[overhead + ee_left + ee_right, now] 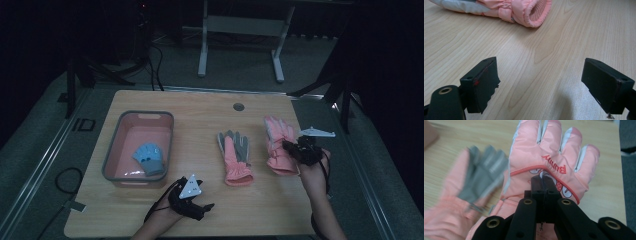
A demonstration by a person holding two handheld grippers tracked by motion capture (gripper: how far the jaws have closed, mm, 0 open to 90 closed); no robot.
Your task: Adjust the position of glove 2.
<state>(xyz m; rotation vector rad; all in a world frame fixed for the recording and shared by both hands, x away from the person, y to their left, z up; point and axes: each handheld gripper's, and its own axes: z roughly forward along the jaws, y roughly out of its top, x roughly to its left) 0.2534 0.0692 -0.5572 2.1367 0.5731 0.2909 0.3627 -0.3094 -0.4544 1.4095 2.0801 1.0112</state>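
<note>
Pink glove lay lengthwise on the table, fingers pointing away from the person. Right gripper was clamped tight on its back. Left gripper stood wide apart, holding nothing.

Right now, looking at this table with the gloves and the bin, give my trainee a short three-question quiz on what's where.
1. True or false: the right claw is shut on the pink glove marked "Bunny".
2. What lies in the bin? A) a blue glove B) a pink glove C) a grey cup
3. Fill in: the left claw is ____, with bare table between its jaws.

Key
1. True: in the right gripper view its jaws meet on the glove's back.
2. A: the blue glove lies in the bin; the pink-and-grey glove lies on the table beside the held one.
3. Open.
</note>
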